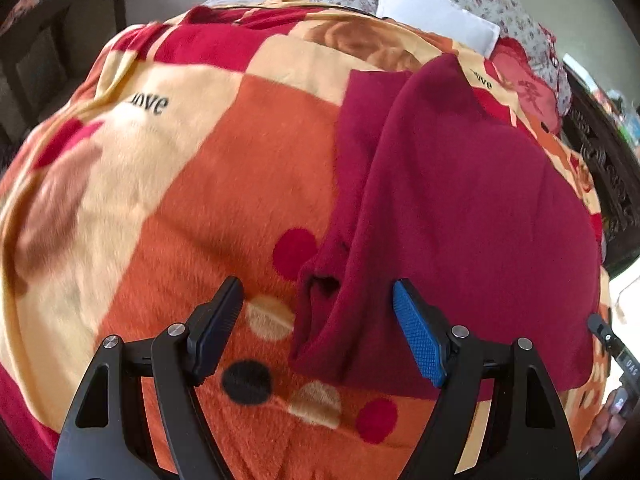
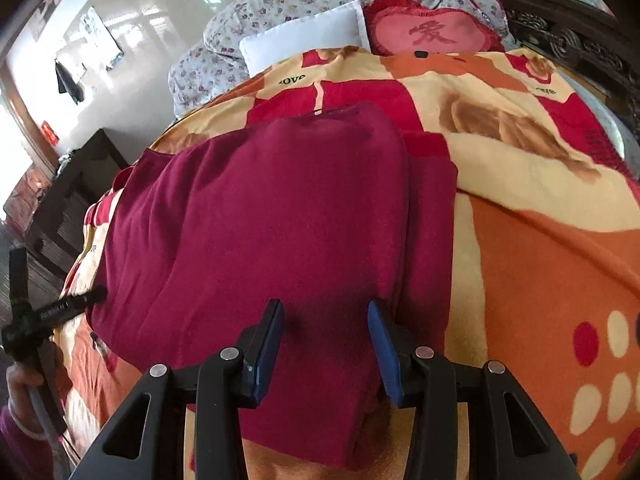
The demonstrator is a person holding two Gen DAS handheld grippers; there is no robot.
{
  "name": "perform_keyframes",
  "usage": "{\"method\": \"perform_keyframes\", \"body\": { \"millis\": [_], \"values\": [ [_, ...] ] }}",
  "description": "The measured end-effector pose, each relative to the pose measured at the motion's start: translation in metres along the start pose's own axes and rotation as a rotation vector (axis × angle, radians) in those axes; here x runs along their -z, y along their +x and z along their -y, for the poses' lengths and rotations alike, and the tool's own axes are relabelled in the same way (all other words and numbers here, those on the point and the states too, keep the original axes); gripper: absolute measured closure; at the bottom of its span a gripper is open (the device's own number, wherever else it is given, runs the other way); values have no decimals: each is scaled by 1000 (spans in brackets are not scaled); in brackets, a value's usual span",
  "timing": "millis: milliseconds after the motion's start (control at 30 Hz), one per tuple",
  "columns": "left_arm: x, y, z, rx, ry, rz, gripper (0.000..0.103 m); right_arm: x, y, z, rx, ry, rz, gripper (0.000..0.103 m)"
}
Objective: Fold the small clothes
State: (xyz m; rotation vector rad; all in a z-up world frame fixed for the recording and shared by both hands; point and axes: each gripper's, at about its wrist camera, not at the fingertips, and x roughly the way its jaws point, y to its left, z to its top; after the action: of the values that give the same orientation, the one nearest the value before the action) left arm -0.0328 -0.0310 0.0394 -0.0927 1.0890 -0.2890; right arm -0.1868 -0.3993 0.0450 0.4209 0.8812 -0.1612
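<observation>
A bed [image 1: 168, 208] is seen from two wrist cameras, covered by a fleece blanket [image 1: 224, 184] patterned in orange, cream and red with dots. At the far end, toward twelve o'clock, a white pillow [image 2: 304, 36], a pink heart cushion [image 2: 428, 34] and a floral quilt [image 2: 280, 0] are piled.

A dark red garment [image 1: 460, 184] is spread flat on the blanket. In the left wrist view it fills the area from one to four o'clock, and its long axis runs from twelve toward six. A rumpled sleeve or edge [image 1: 324, 280] lies along its left side, trailing toward the camera.

The left gripper [image 1: 318, 328] is held above that rumpled edge with its jaws spread wide and nothing between them; the edge sits just ahead, at twelve o'clock from the jaws, and this hand appears the nearer one for taking it.

The right gripper [image 2: 326, 344] is placed over the near end of the garment [image 2: 280, 208], which stretches away toward eleven o'clock. Its jaws stand partly apart with cloth lying between them; whether the pads press the cloth cannot be told.
</observation>
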Motion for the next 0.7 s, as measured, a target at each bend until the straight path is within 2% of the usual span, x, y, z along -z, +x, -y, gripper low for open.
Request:
{"method": "perform_keyframes", "body": {
  "millis": [100,233,400,600,700],
  "values": [
    [4,-1,-3,8,-15,7,26,-9,-11,-16,-44,3,23,61],
    [6,-2,-7,25,-34,12,26,-23,-2,-53,-123,-40,-7,60],
    [8,2,-17,69,-87,2,26,-39,31,-108,-166,-137,-67,60],
    [10,4,-20,98,-94,11,26,-68,78,-171,-229,-197,-147,59],
    [10,5,-24,119,-107,13,25,-80,98,-201,-223,-224,-168,48]
  ]
}}
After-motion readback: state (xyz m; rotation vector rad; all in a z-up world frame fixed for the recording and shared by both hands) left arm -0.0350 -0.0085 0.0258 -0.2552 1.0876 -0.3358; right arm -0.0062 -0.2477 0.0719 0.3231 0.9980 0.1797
